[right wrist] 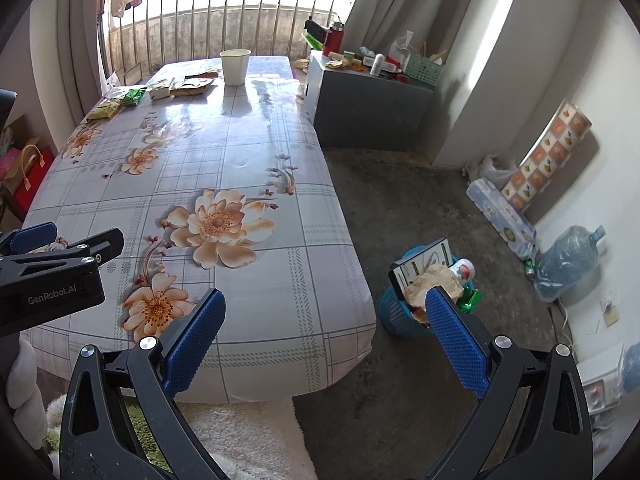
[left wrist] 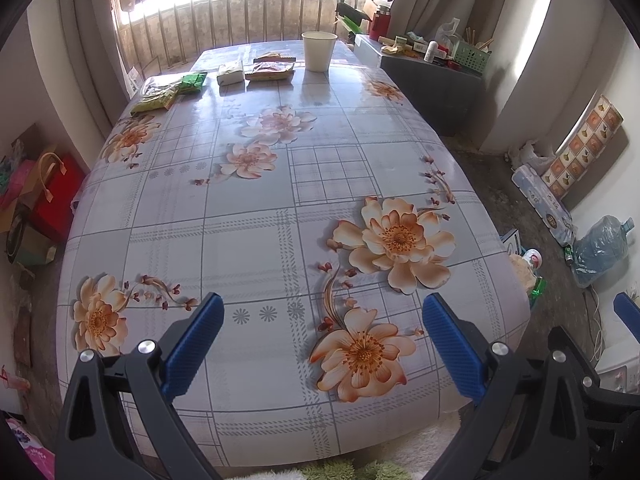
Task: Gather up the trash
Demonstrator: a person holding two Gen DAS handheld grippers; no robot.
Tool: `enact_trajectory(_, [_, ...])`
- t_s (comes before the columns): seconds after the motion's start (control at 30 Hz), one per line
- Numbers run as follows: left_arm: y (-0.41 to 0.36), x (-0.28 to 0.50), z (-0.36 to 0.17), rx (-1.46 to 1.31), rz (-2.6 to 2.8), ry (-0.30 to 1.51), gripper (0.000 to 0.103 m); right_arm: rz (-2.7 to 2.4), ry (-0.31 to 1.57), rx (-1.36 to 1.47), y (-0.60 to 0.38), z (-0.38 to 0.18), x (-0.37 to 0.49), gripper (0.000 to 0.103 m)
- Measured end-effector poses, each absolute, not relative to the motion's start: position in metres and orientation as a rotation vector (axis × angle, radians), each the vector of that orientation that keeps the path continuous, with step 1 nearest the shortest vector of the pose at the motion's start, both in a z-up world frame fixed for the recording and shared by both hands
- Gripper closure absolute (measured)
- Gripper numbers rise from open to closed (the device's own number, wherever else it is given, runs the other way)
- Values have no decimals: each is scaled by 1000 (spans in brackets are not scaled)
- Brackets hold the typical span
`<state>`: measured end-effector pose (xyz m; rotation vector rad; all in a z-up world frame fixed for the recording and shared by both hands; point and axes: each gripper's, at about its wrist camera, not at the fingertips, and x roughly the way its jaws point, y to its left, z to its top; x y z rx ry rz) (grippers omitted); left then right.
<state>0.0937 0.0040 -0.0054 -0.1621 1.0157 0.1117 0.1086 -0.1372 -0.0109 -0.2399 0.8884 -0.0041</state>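
Blue ribbed pads fill the bottom of both views: our left gripper hangs over the near end of the table with its fingers spread wide and nothing between them, and our right gripper is spread just as wide and equally empty, pointing past the table's near right corner toward the floor.

What we are after sits well away from us, at the far end by the window. From the left there is a yellow-green packet at the table's left edge, a green wrapper just beside it, a small pale packet, an orange-brown snack bag and, beyond that, another flat wrapper we cannot read. A white paper cup stands upright to the right of them. The flowered cloth between us and that row is bare.

On the floor off the near right corner stands a blue wastebasket, already heaped with a box, paper and wrappers, some of it riding above the rim.

We judge we are at the start of a fetching trip, with no piece in either claw. The next move calls for a long reach down the table. The thin wrappers lie flat on a glossy cloth, so we would need to come in low and pinch an edge. The cup looks easier, taken by its wall. Dropping into so full a basket may want care.
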Motion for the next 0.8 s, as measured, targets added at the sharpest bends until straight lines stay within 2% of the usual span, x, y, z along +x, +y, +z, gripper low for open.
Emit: enact_trajectory(0.8, [30, 53, 25, -202, 161, 921, 6, 47, 792, -288, -110, 13, 80, 7])
